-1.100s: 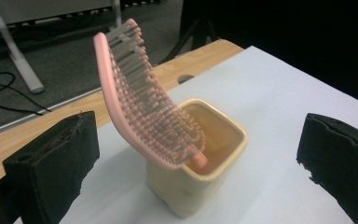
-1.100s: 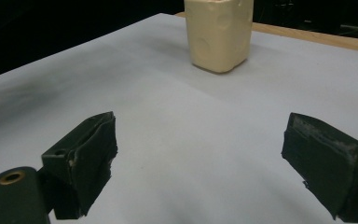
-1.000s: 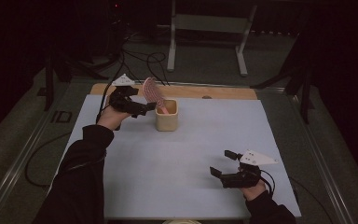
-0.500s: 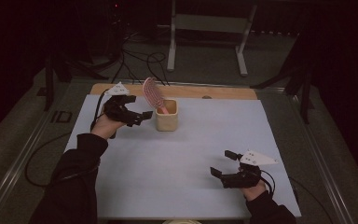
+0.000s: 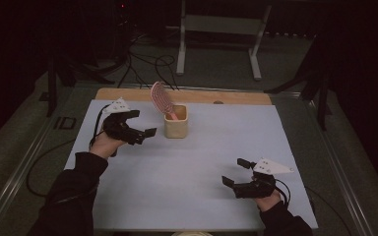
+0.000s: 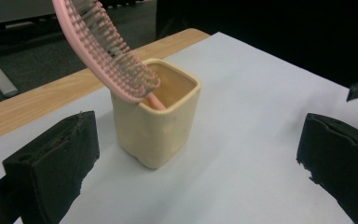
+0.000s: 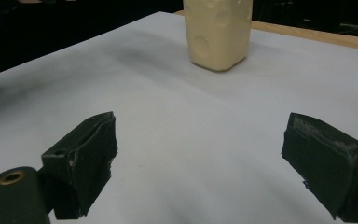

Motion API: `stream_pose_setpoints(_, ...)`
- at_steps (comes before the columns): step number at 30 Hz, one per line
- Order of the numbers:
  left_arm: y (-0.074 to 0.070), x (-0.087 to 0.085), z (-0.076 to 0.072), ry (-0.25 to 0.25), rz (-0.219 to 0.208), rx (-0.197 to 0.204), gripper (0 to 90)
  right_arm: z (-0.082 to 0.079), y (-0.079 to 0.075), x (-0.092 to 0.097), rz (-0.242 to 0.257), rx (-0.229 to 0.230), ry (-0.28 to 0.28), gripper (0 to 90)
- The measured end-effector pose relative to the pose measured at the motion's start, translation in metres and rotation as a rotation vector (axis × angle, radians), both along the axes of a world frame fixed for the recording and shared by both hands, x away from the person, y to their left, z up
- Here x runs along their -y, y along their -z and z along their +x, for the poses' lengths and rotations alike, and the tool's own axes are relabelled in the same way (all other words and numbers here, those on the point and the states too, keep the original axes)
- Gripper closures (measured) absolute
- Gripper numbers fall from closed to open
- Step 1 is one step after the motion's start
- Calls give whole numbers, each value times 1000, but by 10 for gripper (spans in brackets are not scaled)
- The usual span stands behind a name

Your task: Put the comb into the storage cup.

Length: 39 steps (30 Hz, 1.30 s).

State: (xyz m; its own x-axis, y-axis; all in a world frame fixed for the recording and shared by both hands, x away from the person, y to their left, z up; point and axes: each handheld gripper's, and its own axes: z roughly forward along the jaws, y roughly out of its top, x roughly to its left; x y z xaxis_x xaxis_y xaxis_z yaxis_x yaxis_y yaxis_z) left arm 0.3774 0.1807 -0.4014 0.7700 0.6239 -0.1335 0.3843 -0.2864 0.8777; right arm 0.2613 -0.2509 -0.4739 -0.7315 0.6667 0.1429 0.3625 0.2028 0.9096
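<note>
Upright near the far middle of the white worktop (image 5: 187, 167), the cream square cup (image 5: 176, 122) holds a pink hairbrush (image 5: 161, 100) leaning handle-down over its rim. Just beside the cup, the left hand-held gripper (image 5: 140, 124) hangs wide and empty. Well apart, the right hand-held gripper (image 5: 235, 172) rests wide near the front edge.

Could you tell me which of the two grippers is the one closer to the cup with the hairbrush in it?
The left gripper: it sits open just beside the yellow cup holding the pink hairbrush, while the right gripper rests far off near the table's front edge.
</note>
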Motion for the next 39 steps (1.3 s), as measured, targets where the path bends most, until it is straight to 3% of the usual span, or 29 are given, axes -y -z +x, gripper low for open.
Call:
stream_pose_setpoints(23, 31, -21, -48, 28, -19, -1, 0, 0, -1, 0, 4, 0, 0, 99)
stream_pose_setpoints(33, 54, -26, -70, 44, 3, 3, 0, 1, 1, 0, 3, -6, -1, 99)
stream_pose_setpoints(39, 67, -32, -79, 31, 20, -14, 0, 1, 1, 1, 2, -4, -1, 99)
